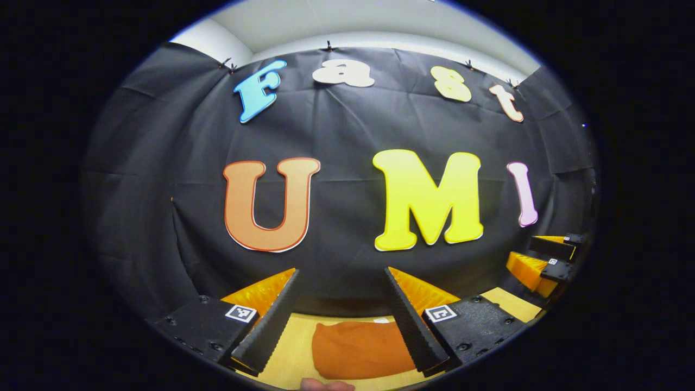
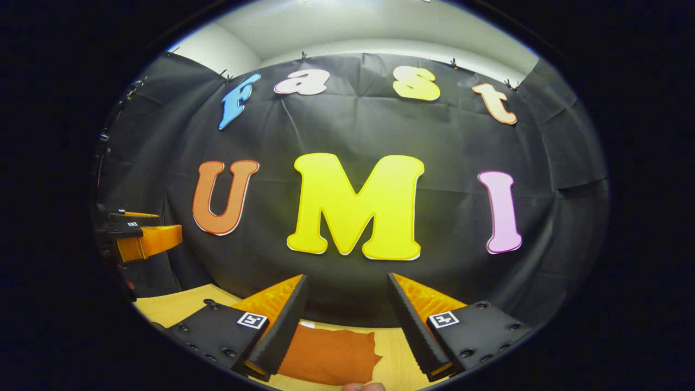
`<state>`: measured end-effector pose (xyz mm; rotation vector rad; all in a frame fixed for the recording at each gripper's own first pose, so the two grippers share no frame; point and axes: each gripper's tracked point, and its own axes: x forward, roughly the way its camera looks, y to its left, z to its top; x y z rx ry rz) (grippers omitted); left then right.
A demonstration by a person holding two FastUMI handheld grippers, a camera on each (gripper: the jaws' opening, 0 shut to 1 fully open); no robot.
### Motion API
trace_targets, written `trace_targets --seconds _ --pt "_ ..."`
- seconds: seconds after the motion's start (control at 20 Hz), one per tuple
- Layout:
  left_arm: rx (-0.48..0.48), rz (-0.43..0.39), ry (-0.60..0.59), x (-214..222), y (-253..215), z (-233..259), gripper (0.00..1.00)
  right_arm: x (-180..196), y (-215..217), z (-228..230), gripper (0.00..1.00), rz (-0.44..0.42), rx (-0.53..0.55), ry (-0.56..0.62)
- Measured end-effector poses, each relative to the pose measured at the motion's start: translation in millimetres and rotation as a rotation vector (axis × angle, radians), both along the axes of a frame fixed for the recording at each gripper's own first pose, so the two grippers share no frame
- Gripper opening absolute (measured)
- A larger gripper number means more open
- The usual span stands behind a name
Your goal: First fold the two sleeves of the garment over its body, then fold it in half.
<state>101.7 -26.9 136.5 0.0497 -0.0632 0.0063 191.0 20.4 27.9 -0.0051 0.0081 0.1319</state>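
Observation:
An orange-brown garment (image 1: 358, 347) lies folded flat on the wooden table (image 1: 296, 339), low between my left gripper's fingers. My left gripper (image 1: 343, 320) is open and held above the table with nothing between its fingers. In the right gripper view the same garment (image 2: 328, 353) lies on the table (image 2: 391, 347) below my right gripper (image 2: 347, 326), which is open and holds nothing. The other gripper (image 1: 548, 260) shows at the far right of the left gripper view, and the other gripper (image 2: 138, 231) at the far left of the right gripper view.
The black cloth wall (image 1: 347, 136) stands close behind the table's far edge. A fingertip (image 1: 326, 384) shows at the bottom edge of the left gripper view, and a fingertip (image 2: 364, 386) at the bottom of the right gripper view.

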Motion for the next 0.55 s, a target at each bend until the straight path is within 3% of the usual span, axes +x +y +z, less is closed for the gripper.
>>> trace_targets --seconds 0.05,0.1,0.15,0.2,0.5,0.55 --pt "0.014 0.006 -0.013 -10 -4 1 0.96 -13 -1 0 0.92 -0.01 0.007 0.005" --pt "0.022 0.0 -0.013 -20 -11 -1 0.87 -26 -2 -1 0.92 -0.014 0.017 0.007" --pt "0.024 -0.008 -0.011 -27 -18 -3 0.87 -36 -2 -1 0.92 -0.018 0.022 0.0" --pt "0.028 -0.015 -0.014 -35 -23 -6 0.96 -47 -2 2 0.92 -0.023 0.019 -0.008" --pt "0.004 -0.022 -0.007 -52 -36 -13 0.96 -65 8 1 0.92 -0.033 0.02 -0.01" --pt "0.006 -0.021 -0.005 -52 -37 -14 0.88 -65 7 4 0.92 -0.035 0.013 -0.02"
